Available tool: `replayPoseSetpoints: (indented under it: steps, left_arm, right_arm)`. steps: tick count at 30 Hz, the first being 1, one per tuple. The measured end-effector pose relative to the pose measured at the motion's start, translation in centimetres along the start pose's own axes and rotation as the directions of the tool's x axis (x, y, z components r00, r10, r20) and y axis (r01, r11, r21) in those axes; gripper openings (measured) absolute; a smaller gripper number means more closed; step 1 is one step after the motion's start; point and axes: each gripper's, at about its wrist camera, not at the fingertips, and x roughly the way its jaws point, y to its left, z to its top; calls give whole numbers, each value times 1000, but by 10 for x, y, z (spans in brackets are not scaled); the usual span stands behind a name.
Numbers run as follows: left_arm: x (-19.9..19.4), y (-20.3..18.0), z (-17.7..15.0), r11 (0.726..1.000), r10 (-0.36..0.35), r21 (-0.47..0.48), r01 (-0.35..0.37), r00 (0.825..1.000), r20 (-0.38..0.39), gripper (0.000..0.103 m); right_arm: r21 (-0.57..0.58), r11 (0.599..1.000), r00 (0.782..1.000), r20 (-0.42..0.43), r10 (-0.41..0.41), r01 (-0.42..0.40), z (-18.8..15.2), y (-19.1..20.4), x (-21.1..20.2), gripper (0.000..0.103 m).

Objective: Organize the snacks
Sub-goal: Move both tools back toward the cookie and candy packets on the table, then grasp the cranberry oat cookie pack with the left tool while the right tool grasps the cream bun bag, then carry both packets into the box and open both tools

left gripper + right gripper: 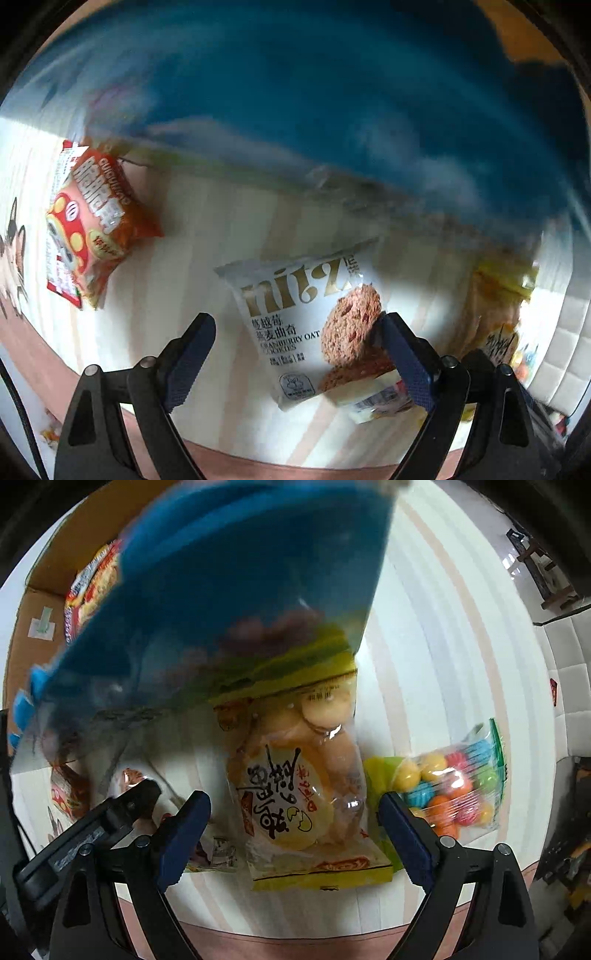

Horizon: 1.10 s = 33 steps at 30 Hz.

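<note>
Hovering wide open and empty, the right tool [293, 821] straddles the egg-cake packet [303, 794], apparently lengthwise ahead on the tabletop [443, 664]; the left tool [299, 343] gapes empty too.

Ahead of my left gripper [297, 354]: cranberry oat cookie packet [306, 325] lies on the table [192, 221], between the spread jaws.
Left of it: crisps packet [92, 218], well apart.
Right of it: egg-cake bag [295, 775], between my right gripper [295, 834] jaws.
Right of that: candy-ball bag [454, 782], just beside.
Behind: large bag [240, 583]; further back left, cardboard box [40, 605].
</note>
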Motion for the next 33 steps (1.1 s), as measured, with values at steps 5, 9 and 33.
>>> replayPoseSetpoints:
  steps: [5, 9, 33]
  left_arm:
    - [0, 16, -17, 998, 38, 50, -37, 999, -9, 92]
    - [4, 27, -22, 1000, 10, 29, -9, 999, -34, 92]
    - [12, 67, -131, 973, 58, 226, -40, 995, -75, 65]
  right_arm:
    - [-19, 1000, 999, -31, -14, 14, -9, 4, 11, 93]
    - [-17, 1000, 999, -42, -22, 21, -9, 11, 21, 93]
    - [-65, 998, 977, -211, 12, -26, -115, -15, 37, 65]
